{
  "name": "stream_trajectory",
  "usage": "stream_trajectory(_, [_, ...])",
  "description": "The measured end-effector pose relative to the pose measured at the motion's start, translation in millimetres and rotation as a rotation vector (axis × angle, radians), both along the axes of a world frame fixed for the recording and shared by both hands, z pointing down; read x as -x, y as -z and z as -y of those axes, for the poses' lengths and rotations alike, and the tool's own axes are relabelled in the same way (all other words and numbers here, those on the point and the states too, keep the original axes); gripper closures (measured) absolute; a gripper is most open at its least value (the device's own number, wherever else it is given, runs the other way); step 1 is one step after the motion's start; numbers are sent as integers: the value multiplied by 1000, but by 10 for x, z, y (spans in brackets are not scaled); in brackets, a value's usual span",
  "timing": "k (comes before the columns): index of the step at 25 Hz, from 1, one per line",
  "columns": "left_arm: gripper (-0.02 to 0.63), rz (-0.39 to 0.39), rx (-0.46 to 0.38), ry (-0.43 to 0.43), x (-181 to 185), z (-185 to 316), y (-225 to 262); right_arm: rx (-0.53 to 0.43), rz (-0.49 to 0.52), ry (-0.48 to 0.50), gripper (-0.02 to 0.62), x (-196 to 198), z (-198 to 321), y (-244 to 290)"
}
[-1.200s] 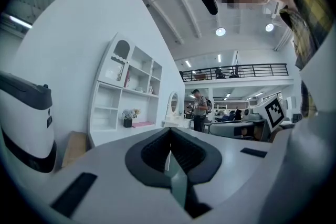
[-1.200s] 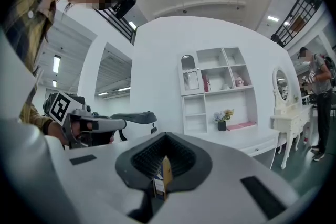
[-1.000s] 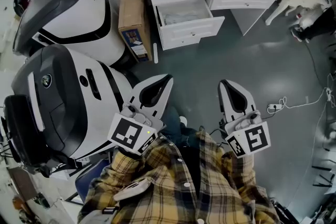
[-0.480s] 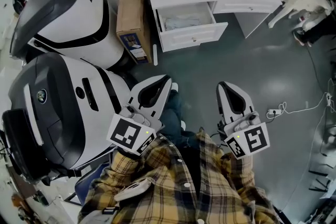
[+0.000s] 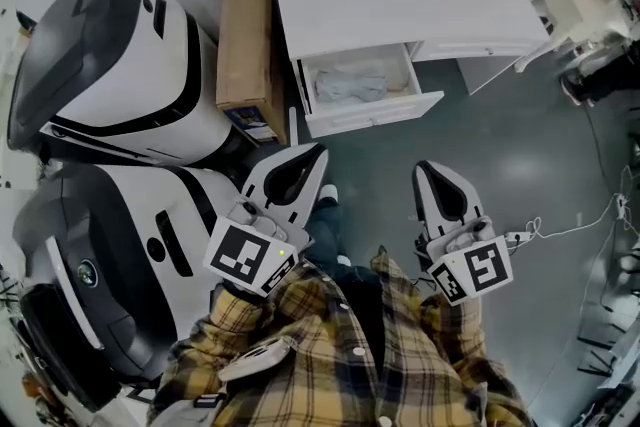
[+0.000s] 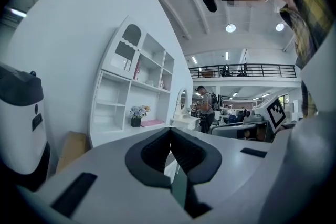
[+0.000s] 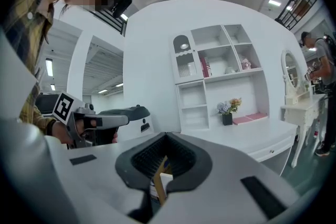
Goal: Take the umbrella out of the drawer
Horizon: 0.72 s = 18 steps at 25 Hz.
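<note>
— Nearer now: since a second ago the desk (image 5: 400, 10) and its open drawer (image 5: 372, 115) have slid down the head view towards the left gripper (image 5: 318, 153) and the right gripper (image 5: 428, 165); the person is walking up to them.

— So the task proper has not begun?

— I judge this is only the approach; the drawer lies ahead of both tips and well apart from them, roughly between the lines they point along.

— What is in it?

— One pale grey bundle (image 5: 355, 83); I take it for the umbrella, though it is too small to be sure; nothing else shows inside.

— And round about?

— A cardboard box (image 5: 245, 35) stands ahead and to the left of the left gripper, against the desk's side; two big white machines (image 5: 120, 55) sit further left.

— The left gripper view?

— Its jaws meet at the tips with nothing between them; beyond them rise a white shelf unit (image 6: 131, 92) and a flower pot (image 6: 136, 120) on the desktop; the drawer's inside does not show.

— The right gripper view?

— The same; the jaws are pressed together and empty; the brown strip in the gap behind the tips is the cardboard box far beyond, not a thing held; the drawer's inside does not show here either.

— What does that leave?

— Everything, I think: reach the drawer, part one pair of jaws, and lift the bundle out.
</note>
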State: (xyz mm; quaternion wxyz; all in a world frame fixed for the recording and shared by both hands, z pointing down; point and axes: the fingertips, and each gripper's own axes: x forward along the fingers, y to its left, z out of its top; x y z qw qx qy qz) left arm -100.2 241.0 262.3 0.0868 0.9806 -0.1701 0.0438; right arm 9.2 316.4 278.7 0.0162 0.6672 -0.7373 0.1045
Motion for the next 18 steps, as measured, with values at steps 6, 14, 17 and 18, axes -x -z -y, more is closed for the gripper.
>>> stream_trajectory(6, [586,-9,10,-17,-252,659,4,9,-16,-17,578,-235,666,7])
stream_trajectory(14, [586,-1,36,-26,-353,1237,-69,46,-23,-40,578,-372,1215,-96])
stream_trajectory(17, [586,3,55,-28,-357,1332,-112,65,-24,-42,578,-357,1310,-133])
stream_trajectory(18, [586,4,60,-31,-358,1346,-125,70,-21,-43,578,-355,1331,-139])
